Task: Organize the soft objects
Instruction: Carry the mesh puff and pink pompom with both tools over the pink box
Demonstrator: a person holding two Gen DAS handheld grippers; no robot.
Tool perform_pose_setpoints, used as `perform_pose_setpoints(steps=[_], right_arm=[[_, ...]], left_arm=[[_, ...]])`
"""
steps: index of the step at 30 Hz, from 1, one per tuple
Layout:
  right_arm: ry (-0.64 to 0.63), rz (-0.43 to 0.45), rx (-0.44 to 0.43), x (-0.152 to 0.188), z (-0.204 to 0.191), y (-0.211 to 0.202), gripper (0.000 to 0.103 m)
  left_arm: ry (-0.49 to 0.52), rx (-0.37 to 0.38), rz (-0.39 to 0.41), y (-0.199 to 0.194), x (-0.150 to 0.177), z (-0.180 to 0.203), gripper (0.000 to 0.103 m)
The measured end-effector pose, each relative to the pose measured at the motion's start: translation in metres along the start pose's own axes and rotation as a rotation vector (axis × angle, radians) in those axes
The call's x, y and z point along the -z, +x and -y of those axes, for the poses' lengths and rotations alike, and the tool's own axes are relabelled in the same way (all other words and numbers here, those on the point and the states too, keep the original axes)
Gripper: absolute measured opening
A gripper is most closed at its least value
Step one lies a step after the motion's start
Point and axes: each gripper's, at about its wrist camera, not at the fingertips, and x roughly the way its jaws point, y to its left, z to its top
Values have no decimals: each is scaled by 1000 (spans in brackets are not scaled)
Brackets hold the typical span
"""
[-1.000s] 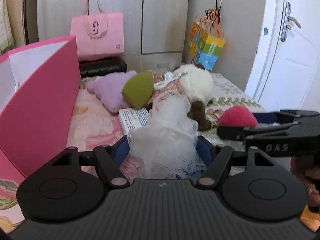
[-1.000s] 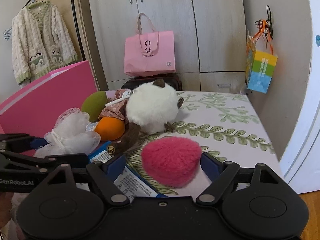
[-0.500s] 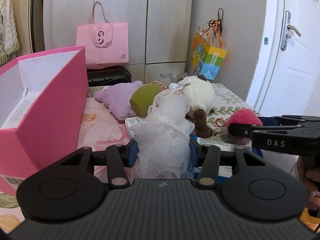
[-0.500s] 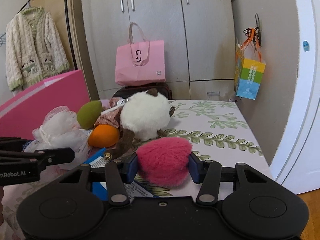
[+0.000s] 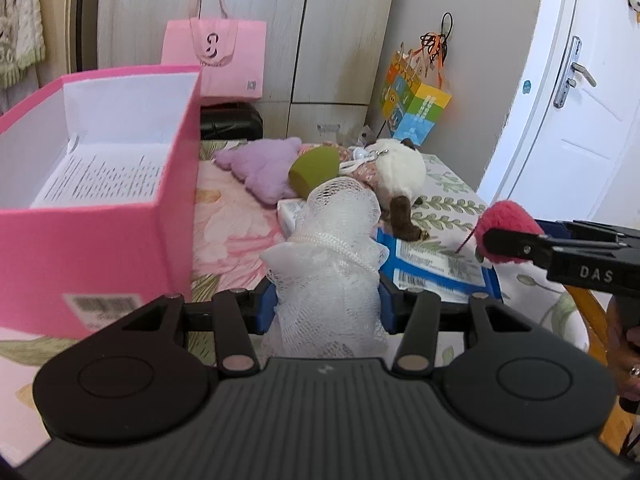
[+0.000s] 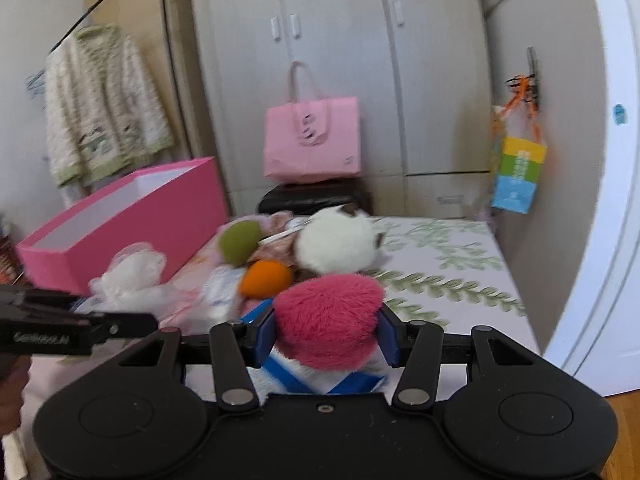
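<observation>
Both grippers, left gripper [image 5: 326, 307] and right gripper [image 6: 326, 334], lifted, tilted downward, clamping toys.

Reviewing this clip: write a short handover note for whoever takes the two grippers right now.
Left gripper: shut on the white mesh pouf, lifted.
Right gripper: shut on the pink fuzzy heart, lifted.
Pink box: open, on the left; no soft items visible inside.
Left on the bed: white plush, green sponge, orange sponge, purple plush.
Next, probably: drop both held items into the box, then the rest.
</observation>
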Motion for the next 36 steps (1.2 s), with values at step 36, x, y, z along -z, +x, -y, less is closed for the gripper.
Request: perform_pose_setpoints(steps=[36], right_arm=[[-240,-255,-570,-83,-164,23,56]], left_arm=[[0,-35,-99,-112,-27,-109,48]])
